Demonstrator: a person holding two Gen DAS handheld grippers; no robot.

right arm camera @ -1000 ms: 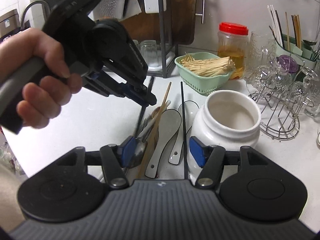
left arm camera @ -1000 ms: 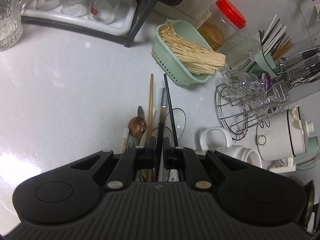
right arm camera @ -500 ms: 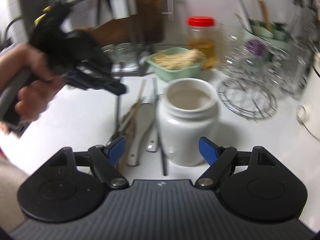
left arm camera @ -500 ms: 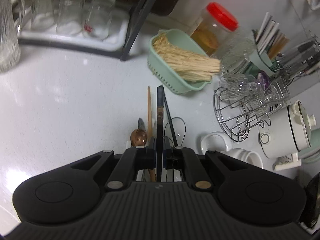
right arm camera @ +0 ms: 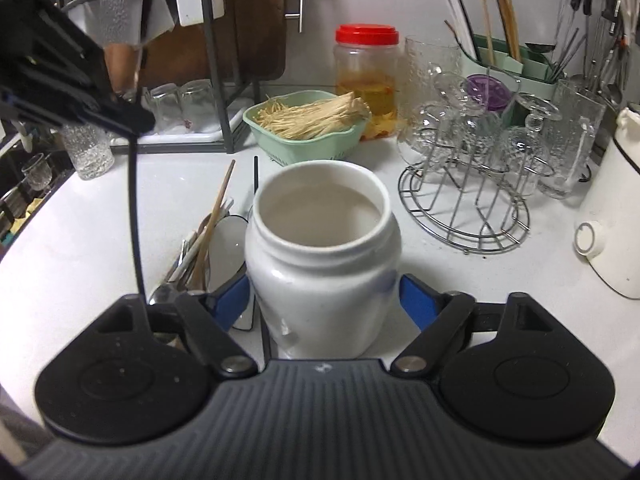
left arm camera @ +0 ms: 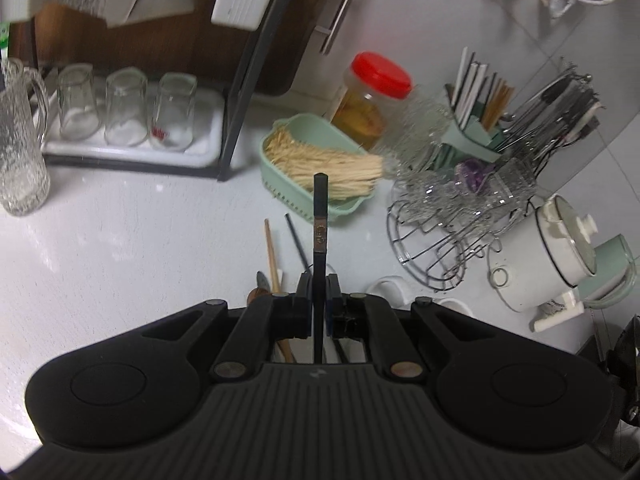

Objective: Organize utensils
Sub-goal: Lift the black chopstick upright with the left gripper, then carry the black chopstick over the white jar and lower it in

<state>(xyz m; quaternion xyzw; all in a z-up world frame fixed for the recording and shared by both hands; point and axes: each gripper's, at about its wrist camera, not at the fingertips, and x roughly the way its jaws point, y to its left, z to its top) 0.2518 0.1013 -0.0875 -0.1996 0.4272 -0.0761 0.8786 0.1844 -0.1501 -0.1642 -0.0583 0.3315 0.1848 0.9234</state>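
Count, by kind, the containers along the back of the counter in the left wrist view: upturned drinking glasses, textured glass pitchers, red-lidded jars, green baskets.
Upturned drinking glasses: 3
Textured glass pitcher: 1
Red-lidded jar: 1
Green basket: 1
Total: 6
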